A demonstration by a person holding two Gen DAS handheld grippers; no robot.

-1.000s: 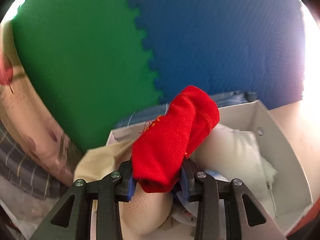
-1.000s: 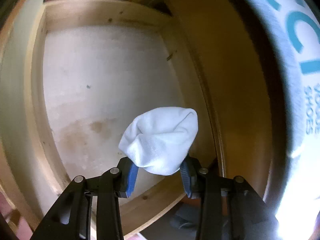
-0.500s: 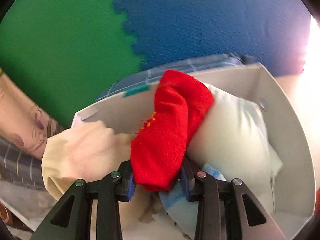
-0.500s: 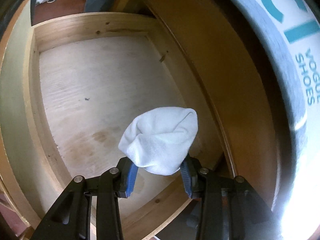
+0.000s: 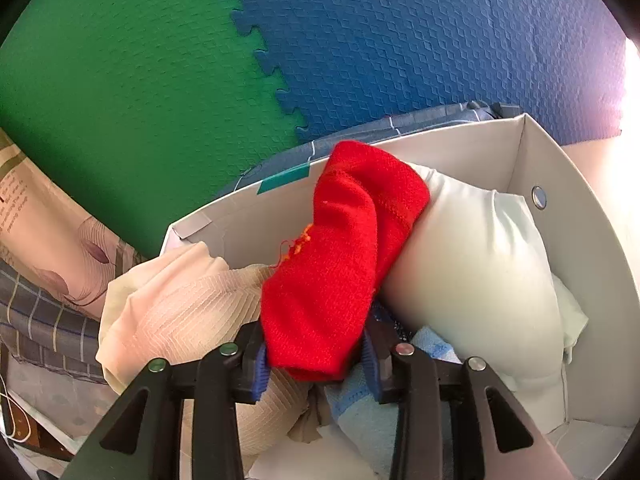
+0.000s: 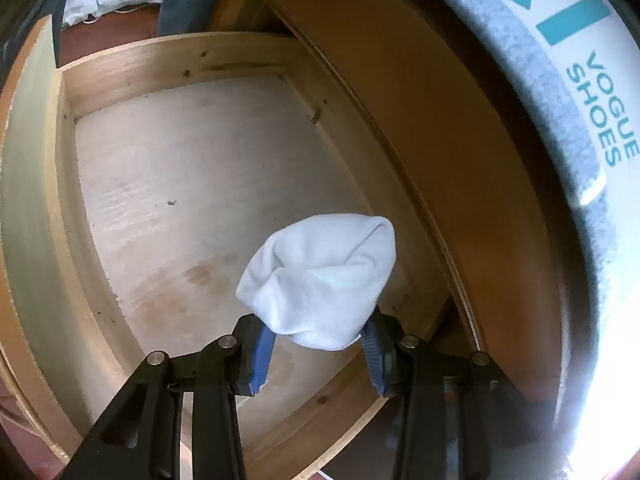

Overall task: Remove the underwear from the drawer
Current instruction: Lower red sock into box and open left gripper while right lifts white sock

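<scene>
Our left claw (image 5: 316,364) has the red underwear (image 5: 340,264) between its blue pads, and the jaws are opening. It hangs over the white box (image 5: 568,216), with a cream cloth (image 5: 180,312) to its left and a pale pillow-like cloth (image 5: 480,264) to its right. Our right claw (image 6: 318,354) squeezes white underwear (image 6: 320,280) above the wooden drawer (image 6: 192,184).

The left gripper (image 5: 316,356) drops lower over the white box (image 5: 576,216), bringing the red underwear (image 5: 340,264) down against the pale bundle (image 5: 472,264) inside, jaws now easing apart around it. Beige cloth (image 5: 180,304) looms larger.
</scene>
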